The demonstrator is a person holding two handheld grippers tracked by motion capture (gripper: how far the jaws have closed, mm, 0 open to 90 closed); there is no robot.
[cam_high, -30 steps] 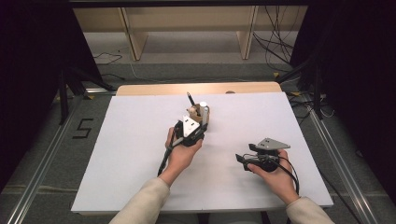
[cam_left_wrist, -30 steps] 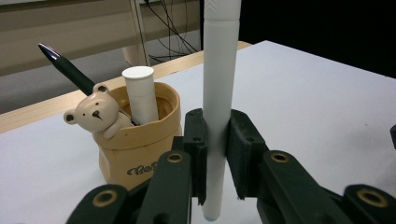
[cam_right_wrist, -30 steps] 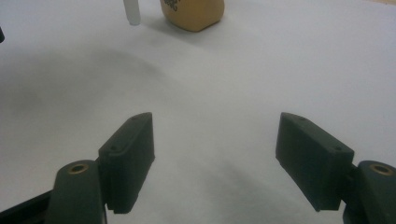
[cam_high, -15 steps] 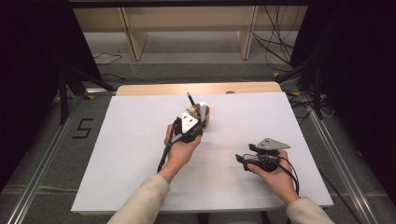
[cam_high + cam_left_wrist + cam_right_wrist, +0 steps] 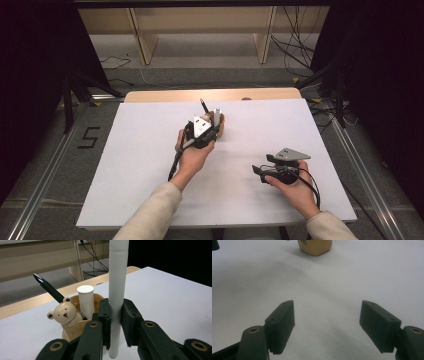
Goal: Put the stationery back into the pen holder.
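In the high view, the right gripper [image 5: 260, 170] sits nearest, at about 4 o'clock on the white table [image 5: 130, 185], held low in the right hand [image 5: 295, 187] with its grey plate on top. In the right gripper view its two black jaws stand spread wide, with bare table between them and nothing held. Far off at 12 o'clock in that view is the tan base of the holder [image 5: 315, 246].

Farther in, near the table's centre and toward 12 o'clock, the left hand [image 5: 192, 155] carries the left gripper [image 5: 212, 131], a cable trailing back from it toward 7 o'clock. In the left gripper view its jaws are pinched on a white pen [image 5: 117, 290], which stands upright between the pads; its lower tip hangs just below them, and its top runs out of view at 12 o'clock.

Just beyond the jaws, at 10 o'clock from them, stands the holder [image 5: 72, 326], a tan cup with a little bear [image 5: 62, 313] on its front. Inside it a white tube [image 5: 85, 300] stands upright, and a black pen [image 5: 48, 288] leans out toward 10 o'clock. The held pen is beside the holder, not inside it.

Beyond the table's far edge, at 12 o'clock, is a wooden shelf [image 5: 200, 20] with cables [image 5: 295, 45] on the floor.
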